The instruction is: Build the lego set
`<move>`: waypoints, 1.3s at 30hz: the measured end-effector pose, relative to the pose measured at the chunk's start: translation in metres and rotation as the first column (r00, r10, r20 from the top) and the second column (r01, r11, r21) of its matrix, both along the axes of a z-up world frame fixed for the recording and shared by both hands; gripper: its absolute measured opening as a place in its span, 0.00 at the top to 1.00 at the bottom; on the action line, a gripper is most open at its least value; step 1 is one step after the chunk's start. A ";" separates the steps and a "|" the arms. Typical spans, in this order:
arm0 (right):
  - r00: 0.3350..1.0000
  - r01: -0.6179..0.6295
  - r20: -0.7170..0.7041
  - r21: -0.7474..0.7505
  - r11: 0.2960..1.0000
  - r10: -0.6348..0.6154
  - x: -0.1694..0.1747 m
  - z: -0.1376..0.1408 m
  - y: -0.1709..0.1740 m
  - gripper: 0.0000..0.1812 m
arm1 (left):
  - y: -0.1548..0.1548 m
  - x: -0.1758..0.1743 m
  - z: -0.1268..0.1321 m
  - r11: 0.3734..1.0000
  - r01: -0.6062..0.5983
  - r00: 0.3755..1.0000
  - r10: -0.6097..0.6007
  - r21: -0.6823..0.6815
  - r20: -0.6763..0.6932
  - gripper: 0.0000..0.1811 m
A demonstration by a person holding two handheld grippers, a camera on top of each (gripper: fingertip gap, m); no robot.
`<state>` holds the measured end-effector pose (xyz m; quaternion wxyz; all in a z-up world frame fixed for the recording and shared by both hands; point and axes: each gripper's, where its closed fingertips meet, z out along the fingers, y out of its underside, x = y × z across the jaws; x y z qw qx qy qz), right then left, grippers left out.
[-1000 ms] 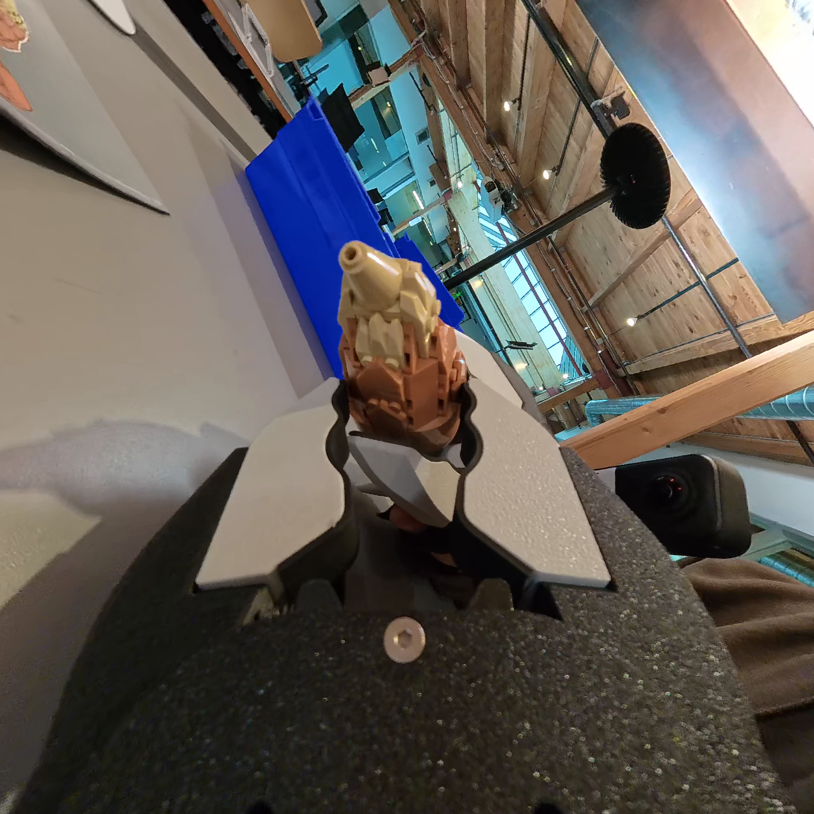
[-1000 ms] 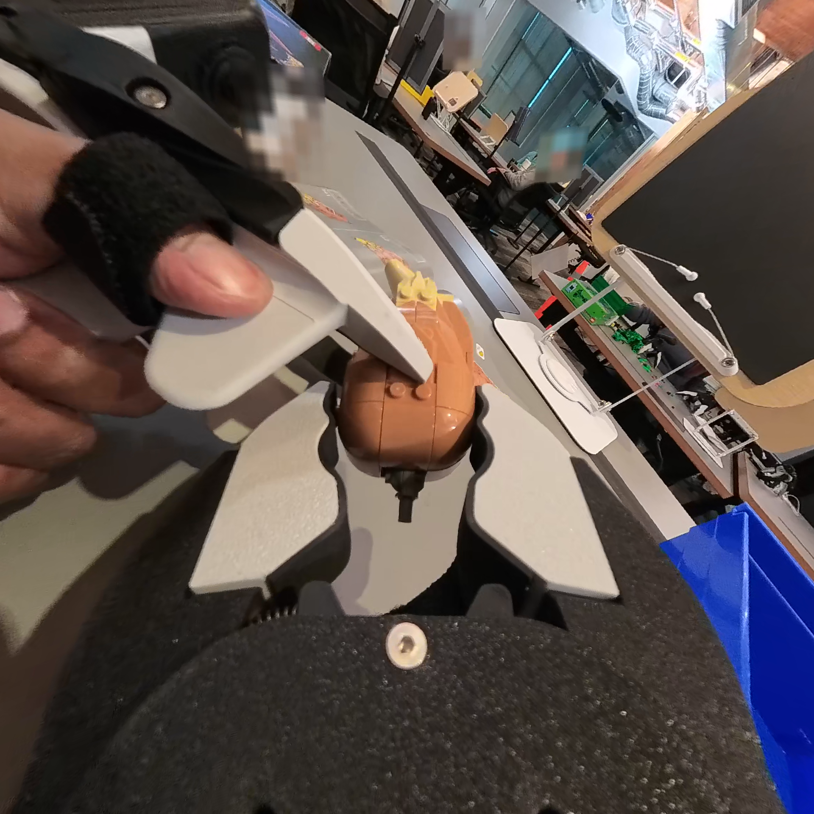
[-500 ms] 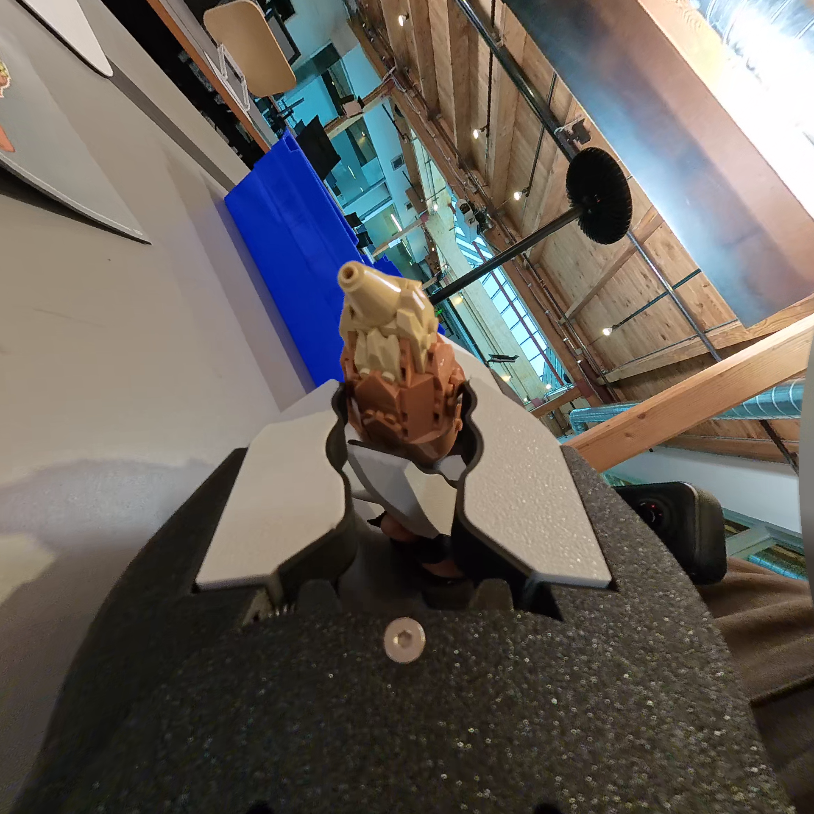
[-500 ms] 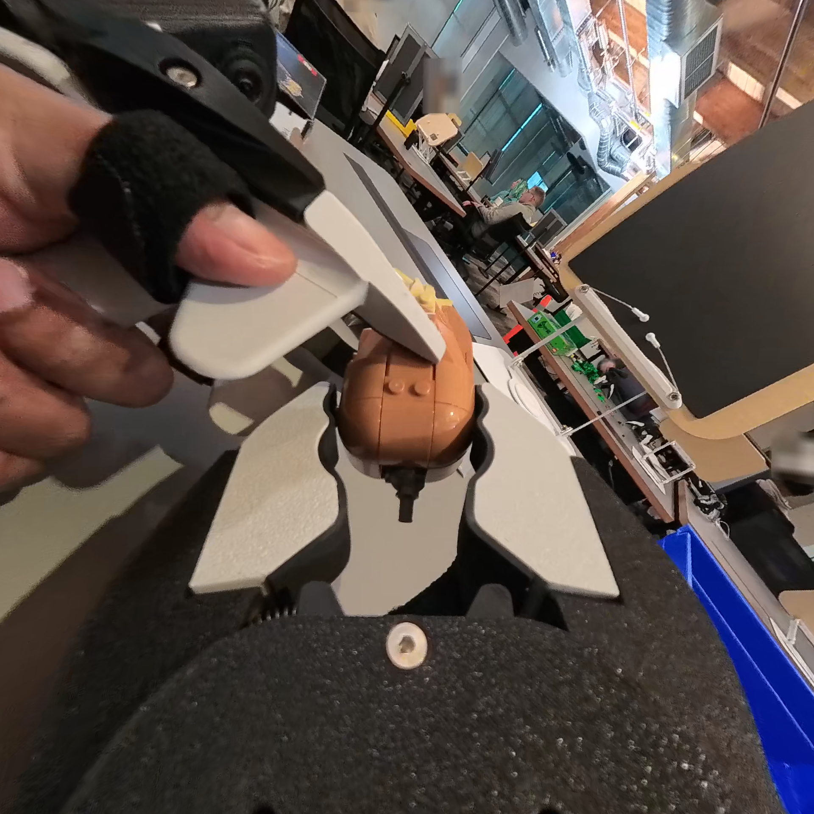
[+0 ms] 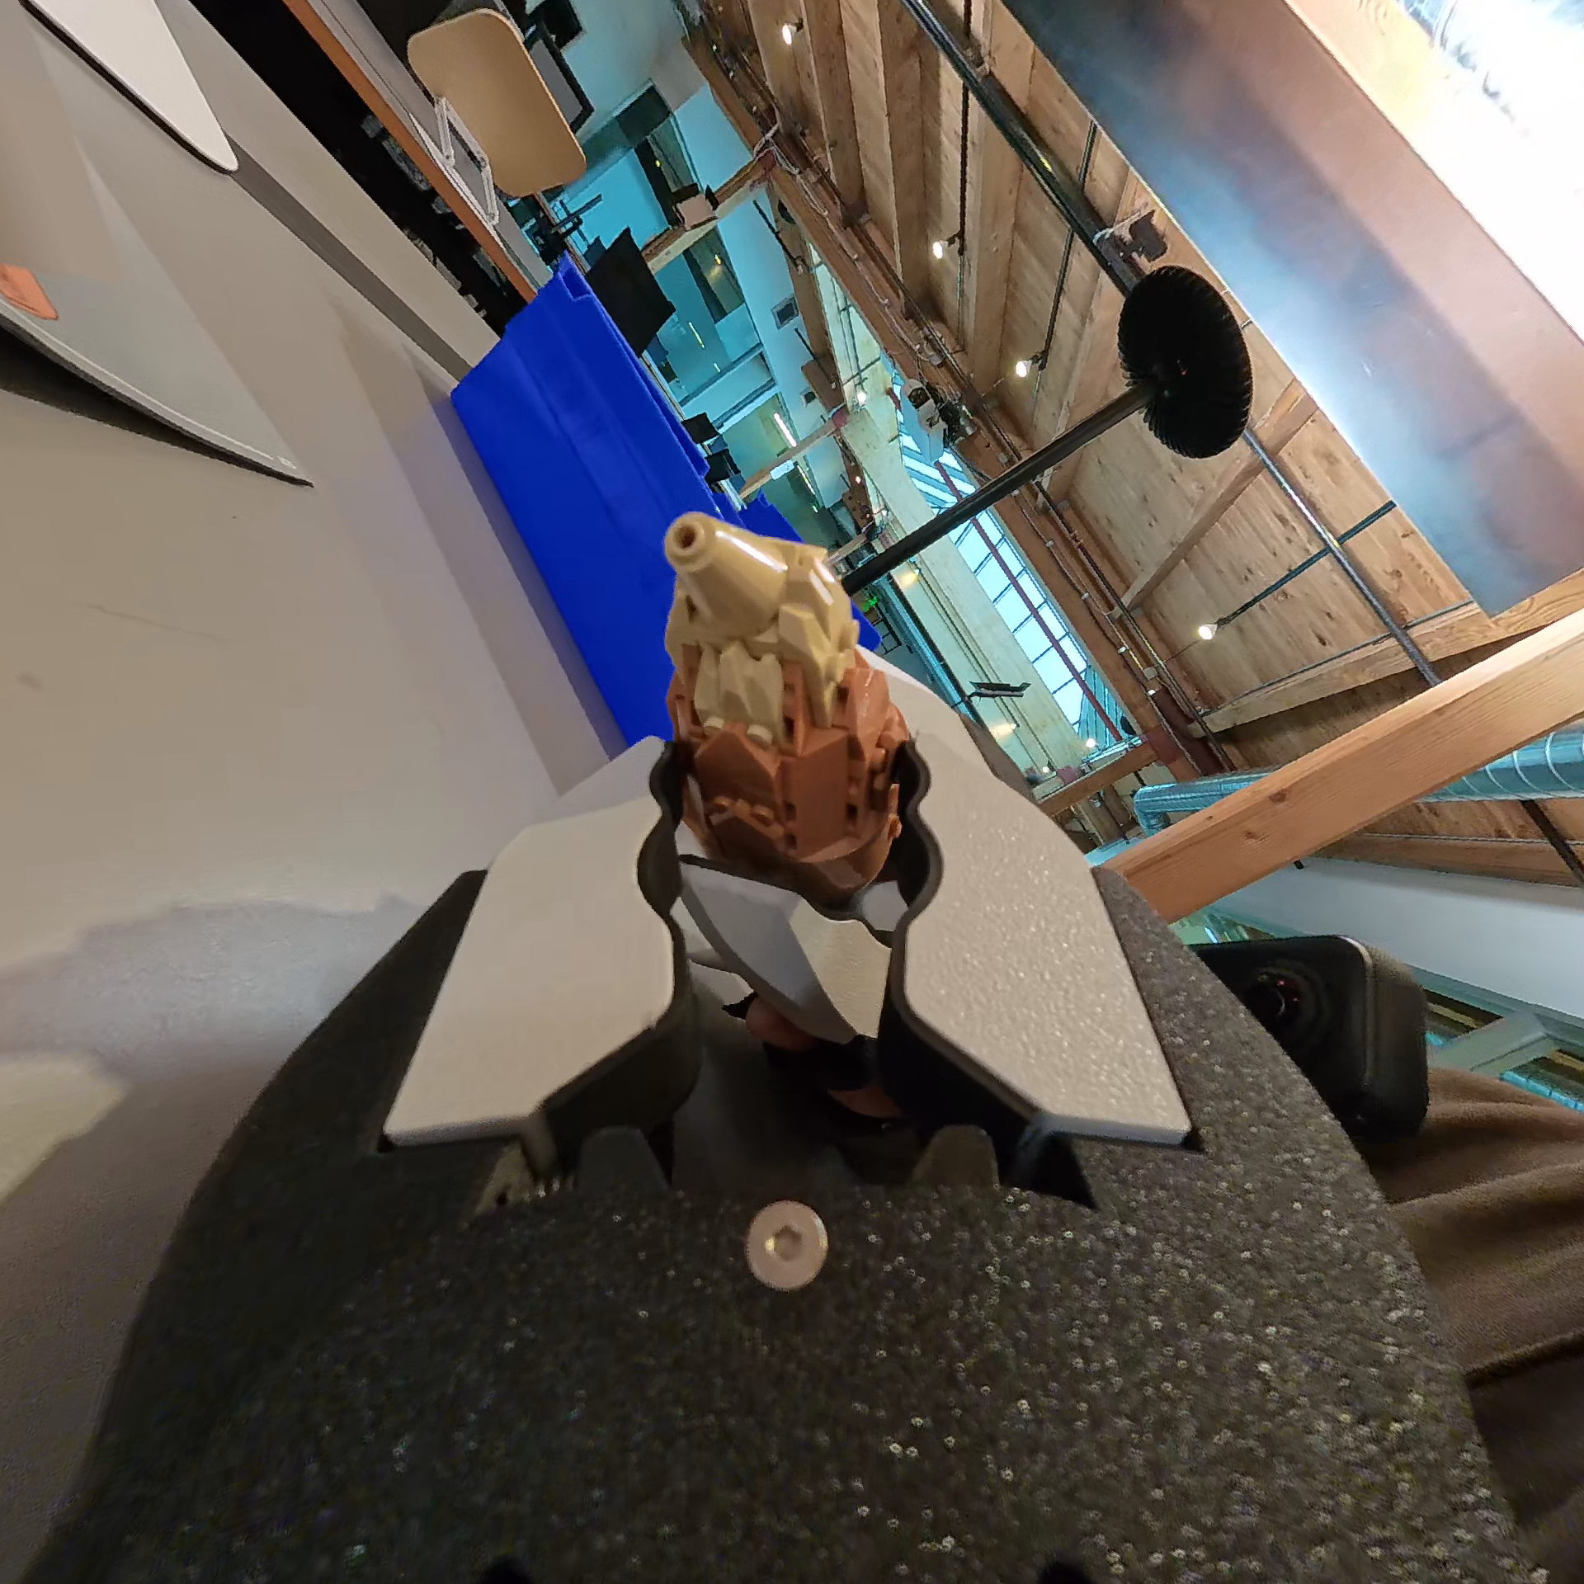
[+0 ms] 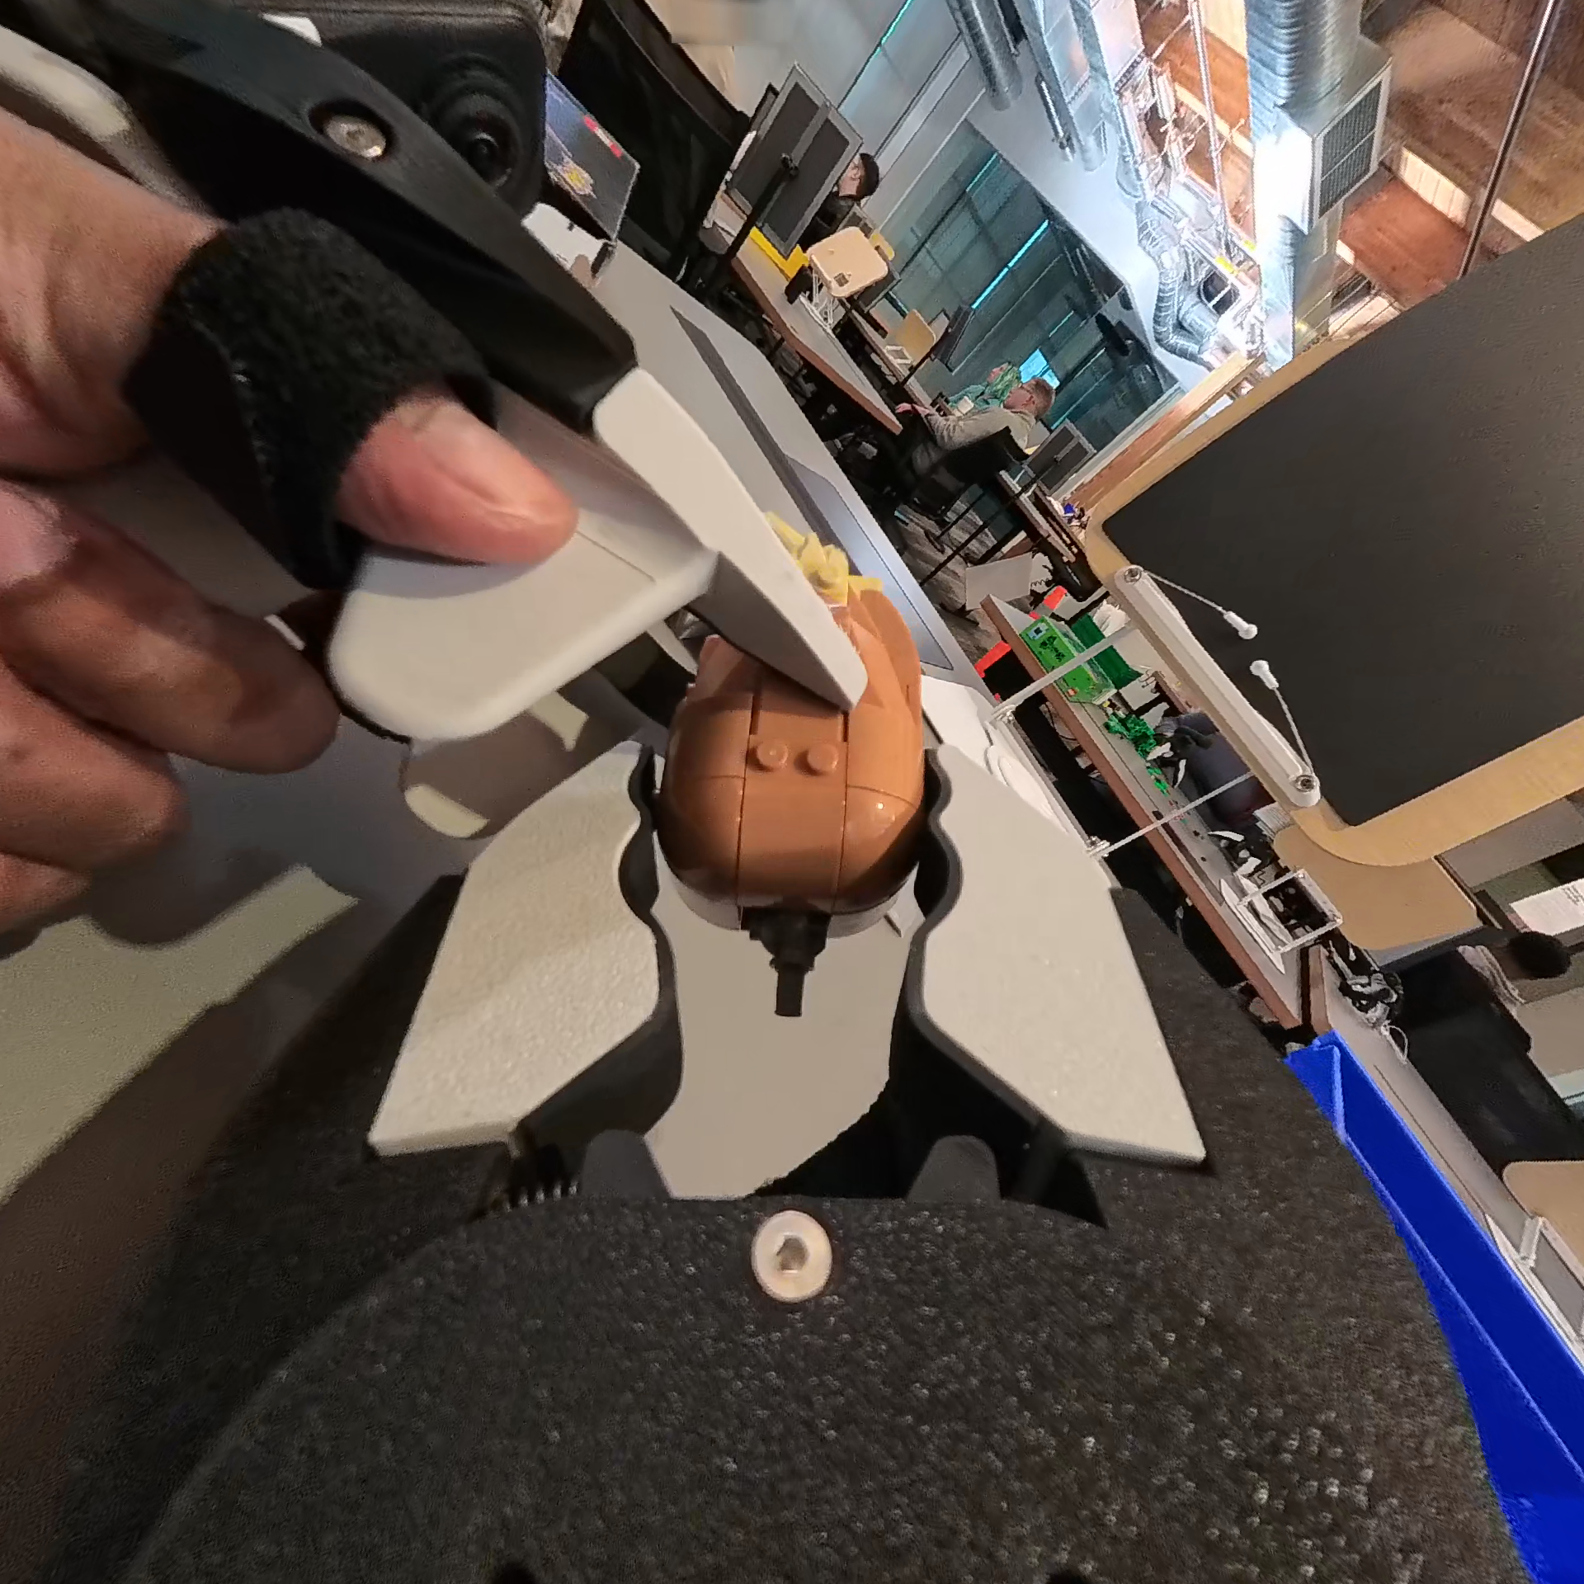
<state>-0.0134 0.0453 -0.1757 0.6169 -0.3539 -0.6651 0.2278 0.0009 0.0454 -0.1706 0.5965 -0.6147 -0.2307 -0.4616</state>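
Lego model point(image 5: 784, 737), brown with tan top: clamped at once by left gripper point(image 5: 787, 814) and right gripper point(image 6: 793, 814), held above grey table point(image 5: 214, 669). Blue bin point(image 5: 583, 480) behind model. Hand point(image 6: 171, 531) on left gripper.

Grey-fingered claw point(image 5: 789, 814), black foam body

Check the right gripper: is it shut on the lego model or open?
Shut on it. Both fingers of the right gripper press the brown lego model's sides, with no gap showing.
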 end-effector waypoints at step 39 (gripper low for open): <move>0.990 -0.133 -0.052 -0.655 0.744 0.131 -0.004 0.012 0.008 0.68 | -0.006 -0.013 0.014 1.000 -0.005 0.999 0.006 0.022 -0.035 0.61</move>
